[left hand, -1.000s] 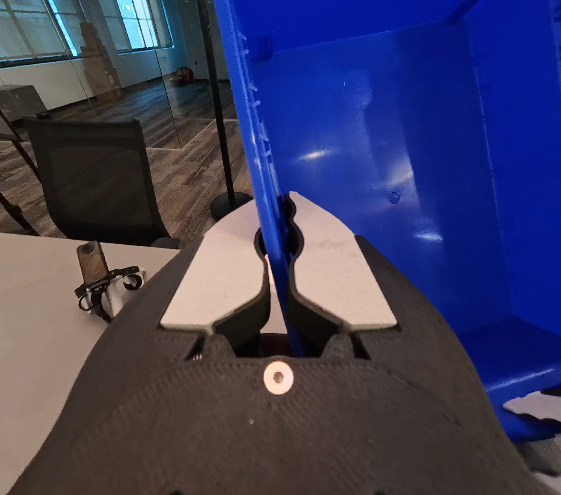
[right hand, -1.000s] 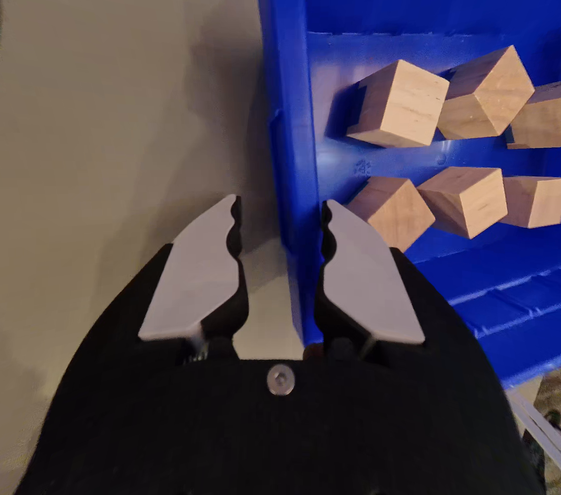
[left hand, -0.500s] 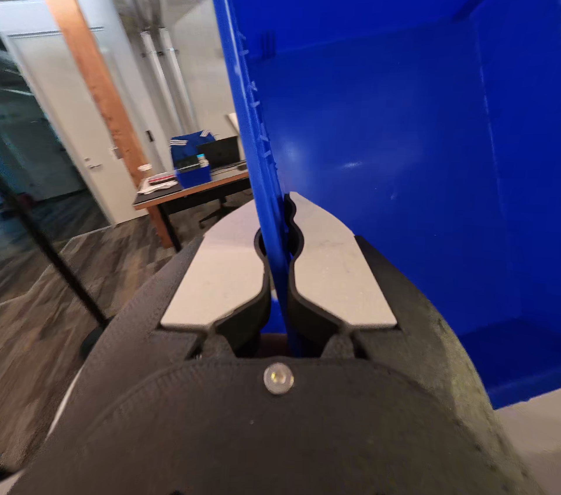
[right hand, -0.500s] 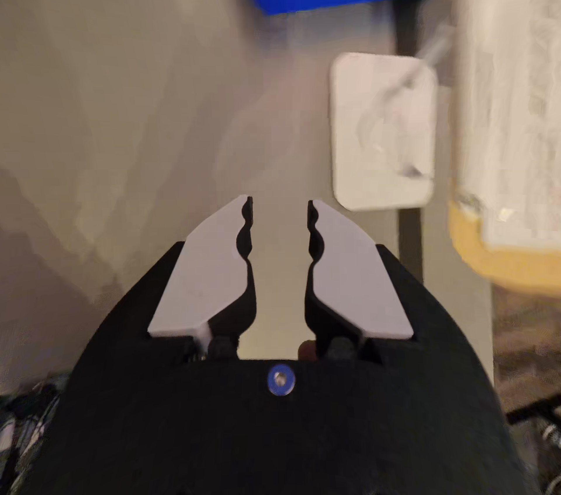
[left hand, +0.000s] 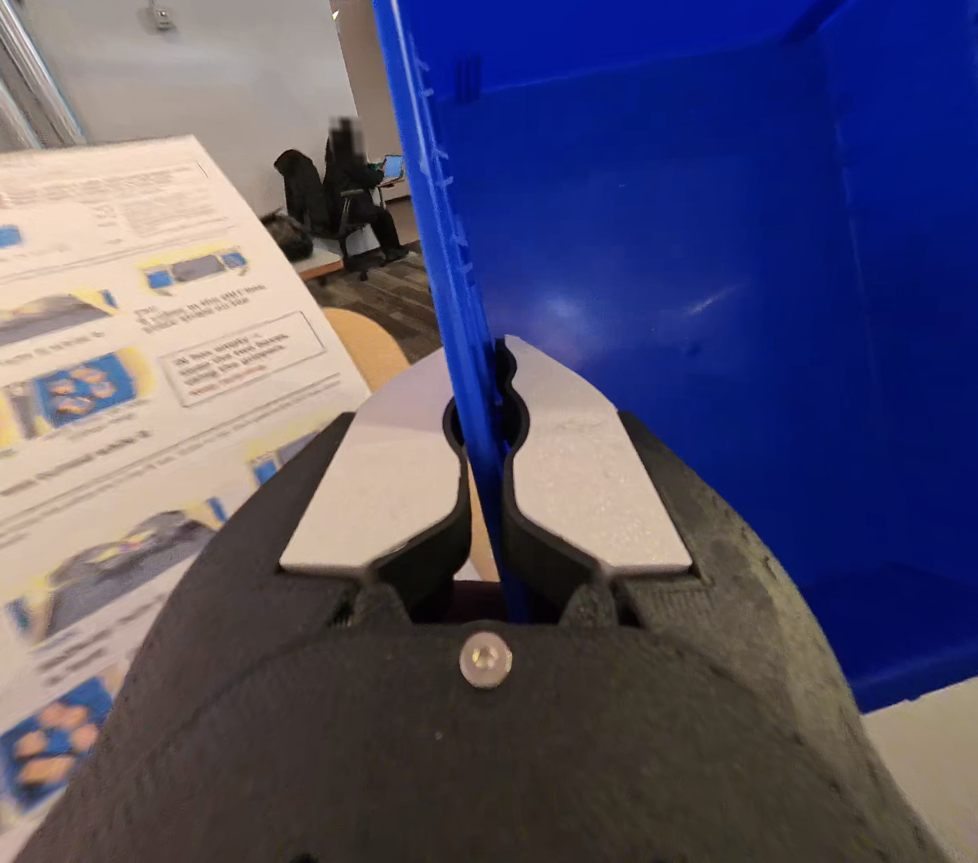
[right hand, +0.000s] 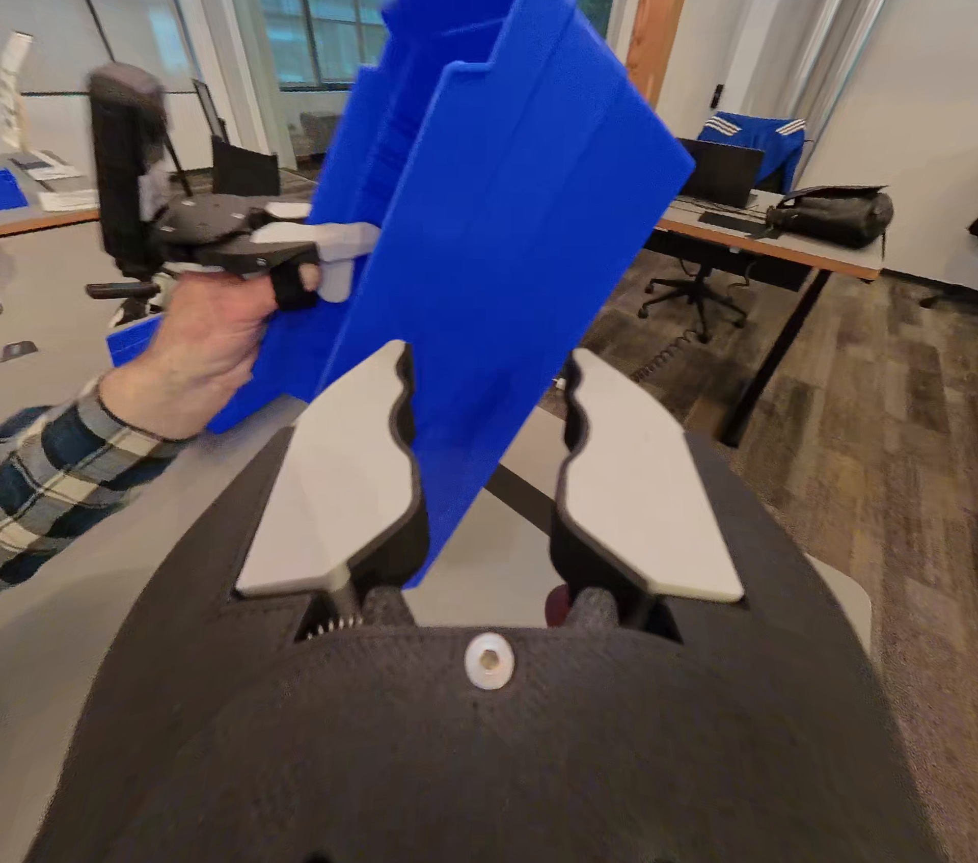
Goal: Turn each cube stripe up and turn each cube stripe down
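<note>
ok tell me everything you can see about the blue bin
The blue bin is glossy moulded plastic with a ribbed rim and stepped side walls. It is lifted off the grey table and tipped steeply. What shows of its inside is bare. The left claw is clamped on one side wall, a finger on each face. The right claw stands open around its lower edge, not pressing it.

A blue bin (right hand: pixel 503 202) hangs tilted in the air above a grey table (right hand: pixel 63 626), its underside facing the camera. The left gripper (right hand: pixel 344 250), held in a hand (right hand: pixel 201 350) with a plaid sleeve (right hand: pixel 58 467), clamps the bin's wall. The right gripper (right hand: pixel 489 393) stands wide open, the bin's lower corner between its fingers (right hand: pixel 338 483).
</note>
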### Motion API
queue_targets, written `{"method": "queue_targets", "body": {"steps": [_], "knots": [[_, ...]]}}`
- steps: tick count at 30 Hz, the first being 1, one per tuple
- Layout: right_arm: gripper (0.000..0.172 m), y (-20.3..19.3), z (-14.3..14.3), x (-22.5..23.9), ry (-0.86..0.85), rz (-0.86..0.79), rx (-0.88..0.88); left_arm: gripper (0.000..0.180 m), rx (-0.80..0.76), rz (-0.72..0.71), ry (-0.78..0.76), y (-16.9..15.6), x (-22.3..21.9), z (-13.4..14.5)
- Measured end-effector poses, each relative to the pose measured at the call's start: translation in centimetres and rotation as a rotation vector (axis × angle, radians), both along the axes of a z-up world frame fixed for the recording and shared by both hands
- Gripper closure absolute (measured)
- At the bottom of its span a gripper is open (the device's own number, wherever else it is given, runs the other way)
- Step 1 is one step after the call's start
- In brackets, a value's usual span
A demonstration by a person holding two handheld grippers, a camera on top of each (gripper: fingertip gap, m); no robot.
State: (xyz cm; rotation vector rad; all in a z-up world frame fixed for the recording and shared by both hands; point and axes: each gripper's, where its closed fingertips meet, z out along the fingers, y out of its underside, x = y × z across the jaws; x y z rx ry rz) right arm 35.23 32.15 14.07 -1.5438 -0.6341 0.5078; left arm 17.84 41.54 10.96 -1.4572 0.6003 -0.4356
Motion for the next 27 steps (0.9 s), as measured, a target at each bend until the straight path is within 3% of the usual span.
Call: {"method": "queue_targets", "body": {"steps": [1,5,8,11,13,17,23,27], "knots": [[0.119,0.1,0.0,0.5,0.016,0.006,-0.002,0.174,-0.016,0.007,-0.01,0.6,1.0,-0.6],[0.105,1.3,-0.9,3.6,0.071,-0.021,-0.052,0.175,-0.094,0.011,-0.075,2.9,3.7,-3.1],[0.099,2.0,-3.2,3.9,0.039,0.01,-0.158,0.174,-0.132,0.029,-0.063,4.1,5.6,-5.3],[0.11,4.2,-7.4,4.5,-0.091,-0.048,-0.293,0.174,-0.188,0.033,-0.038,4.9,8.1,-8.2],[0.129,6.2,-10.1,6.4,-0.152,-0.146,-0.379,0.172,-0.239,0.034,-0.05,5.4,9.3,-10.2],[0.144,8.5,-15.7,9.1,-0.252,-0.184,-0.546,0.162,-0.342,0.014,-0.006,5.6,11.0,-14.7],[0.155,10.9,-22.2,10.3,-0.366,-0.206,-0.715,0.15,-0.542,-0.04,-0.083,4.5,11.3,-19.3],[0.158,12.2,-24.7,10.1,-0.389,-0.222,-0.773,0.142,-0.655,-0.078,-0.128,3.3,10.9,-22.2]]}}
